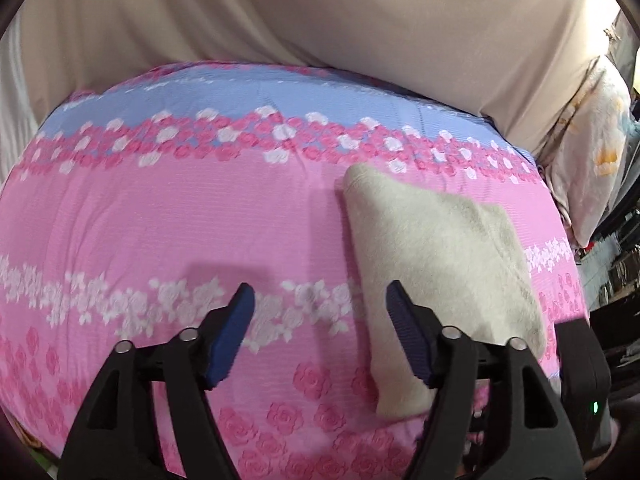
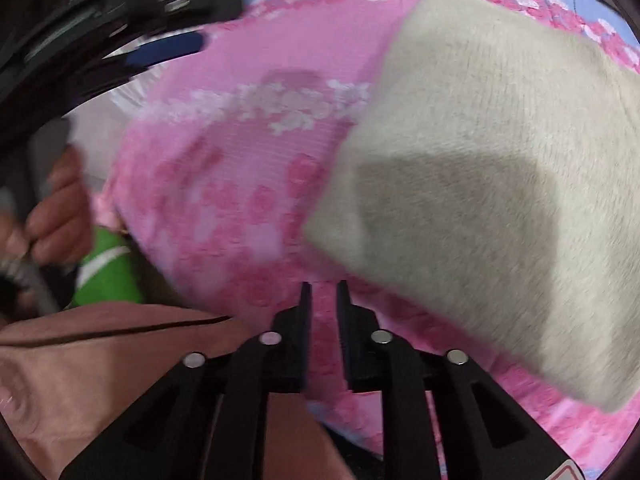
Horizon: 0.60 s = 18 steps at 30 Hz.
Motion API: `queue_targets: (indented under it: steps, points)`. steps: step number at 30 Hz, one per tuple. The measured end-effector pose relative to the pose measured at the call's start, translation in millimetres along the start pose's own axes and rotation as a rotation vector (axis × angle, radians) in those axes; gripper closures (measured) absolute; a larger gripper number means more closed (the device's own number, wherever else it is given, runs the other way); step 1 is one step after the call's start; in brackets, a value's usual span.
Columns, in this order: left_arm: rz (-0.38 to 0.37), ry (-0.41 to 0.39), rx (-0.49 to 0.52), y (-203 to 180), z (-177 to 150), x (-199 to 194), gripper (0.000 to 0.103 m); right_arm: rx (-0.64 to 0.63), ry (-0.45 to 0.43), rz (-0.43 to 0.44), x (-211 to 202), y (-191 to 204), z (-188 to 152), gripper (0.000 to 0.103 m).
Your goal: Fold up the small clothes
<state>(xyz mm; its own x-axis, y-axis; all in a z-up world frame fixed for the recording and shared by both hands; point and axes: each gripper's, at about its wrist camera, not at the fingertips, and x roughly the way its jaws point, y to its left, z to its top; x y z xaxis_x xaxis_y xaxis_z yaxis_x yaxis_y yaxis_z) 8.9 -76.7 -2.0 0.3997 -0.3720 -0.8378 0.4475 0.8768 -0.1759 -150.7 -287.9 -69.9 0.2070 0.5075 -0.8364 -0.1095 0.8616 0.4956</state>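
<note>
Right now the folded cloth (image 1: 436, 272), a pale beige fuzzy piece, lies flat on the bed cover (image 1: 180, 216), a pink spread with rose bands and a blue strip toward the top of the frame. In the left wrist view the cloth fills the right centre of the picture, running from the middle down toward the lower right. The left tool (image 1: 320, 300) sits at the bottom centre with its blue-padded fingers (image 1: 236, 320) spread wide, holding nothing; the right-hand finger overlaps the cloth's lower left edge in the picture, though whether it touches is unclear. A beige sheet (image 1: 320, 12) covers the top of that frame, and a flowered pillow (image 1: 592, 152) shows at the right edge.

In the right wrist view the cloth (image 2: 500, 152) takes up the right half. The right tool (image 2: 324, 292), bottom centre, has its black fingers nearly pressed together with a narrow gap, nothing between them, just left of the cloth's lower edge. The left tool (image 2: 192, 24) appears blurred in the upper left, and a hand (image 2: 56, 216) grips it at the left edge.
</note>
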Motion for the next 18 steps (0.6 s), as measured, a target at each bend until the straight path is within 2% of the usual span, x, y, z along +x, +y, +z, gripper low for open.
queue_targets:
  steps: [2, 5, 8, 10, 12, 13, 14, 16, 17, 18]
  points:
    - [-0.048, 0.03, 0.016, -9, 19, 25, 0.032, 0.006, -0.026, 0.034, 7, -3, 0, 0.06]
    - [-0.078, 0.097, 0.054, -20, 44, 67, 0.033, 0.007, -0.077, 0.011, 22, -2, 0, 0.061]
    - [-0.055, 0.178, 0.131, -36, 55, 113, 0.038, 0.006, -0.177, -0.024, 26, 6, 2, 0.061]
    - [-0.035, 0.22, 0.158, -39, 52, 135, 0.037, 0.052, -0.224, -0.017, 35, 3, 2, 0.072]
    - [-0.027, 0.237, 0.168, -40, 49, 145, 0.037, 0.037, -0.189, -0.022, 52, 9, 0, 0.088]
    - [-0.025, 0.236, 0.176, -40, 47, 146, 0.037, 0.008, -0.164, 0.018, 57, 15, -3, 0.103]
    - [-0.022, 0.231, 0.182, -40, 47, 145, 0.036, -0.026, -0.121, 0.073, 64, 24, -7, 0.102]
    - [-0.022, 0.231, 0.187, -41, 47, 145, 0.036, -0.103, -0.076, 0.049, 69, 38, -11, 0.102]
    - [-0.018, 0.232, 0.189, -41, 47, 145, 0.036, -0.091, -0.106, 0.013, 57, 35, -10, 0.102]
    - [-0.012, 0.228, 0.191, -42, 47, 144, 0.036, -0.044, -0.155, 0.016, 39, 26, -8, 0.102]
